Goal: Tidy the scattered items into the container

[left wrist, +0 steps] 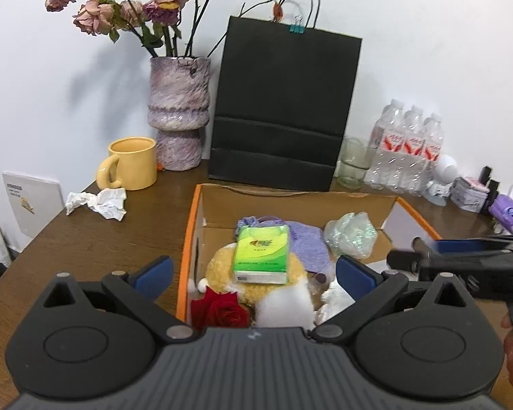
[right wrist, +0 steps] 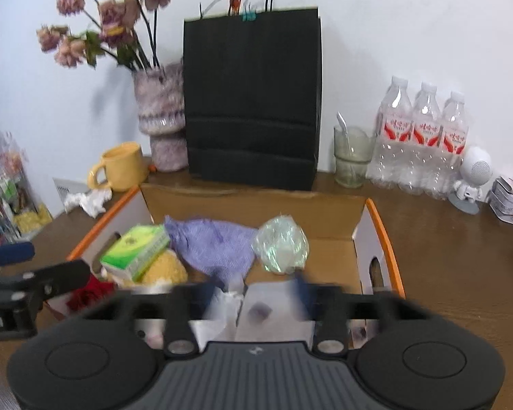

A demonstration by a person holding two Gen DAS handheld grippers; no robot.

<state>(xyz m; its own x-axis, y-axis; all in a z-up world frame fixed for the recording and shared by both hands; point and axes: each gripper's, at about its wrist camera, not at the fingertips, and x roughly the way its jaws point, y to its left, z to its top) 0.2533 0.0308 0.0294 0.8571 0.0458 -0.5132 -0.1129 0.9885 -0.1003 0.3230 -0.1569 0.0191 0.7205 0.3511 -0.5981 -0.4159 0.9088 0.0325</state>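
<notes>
Showing: two hand-held claws poised above an open cardboard box with orange rims (left wrist: 192,225), which serves as the container.
Remaining item: a crumpled white paper wad (left wrist: 97,202) lies on the brown wooden table (left wrist: 95,249), outside the box, ahead and to the left of the left claw (left wrist: 253,270), just beside a yellow ceramic mug (left wrist: 133,163).
Handling of the wad: judged very light, soft and springy; it should crush under the pads and cannot break. A pinch across its bulky middle seems safer than catching a loose corner.
Box contents: a green tissue pack (left wrist: 261,253) rests on a tan plush toy (left wrist: 222,266) directly ahead of the left claw; a lilac knitted cloth (left wrist: 307,242) and an iridescent crumpled film ball (left wrist: 350,234) lie farther ahead; a red artificial rose (left wrist: 224,309) sits just below the claw.
Left claw: jaws spread wide, blue pads clear of everything, nothing held.
Right claw (right wrist: 253,295): blurred; jaws apart and empty, with white crumpled material (right wrist: 224,304) in the box directly beneath them.
Bystanders: a black paper bag (left wrist: 284,102) and a mottled purple vase of dried roses (left wrist: 179,109) stand beyond the box, not judged to be items to tidy.
</notes>
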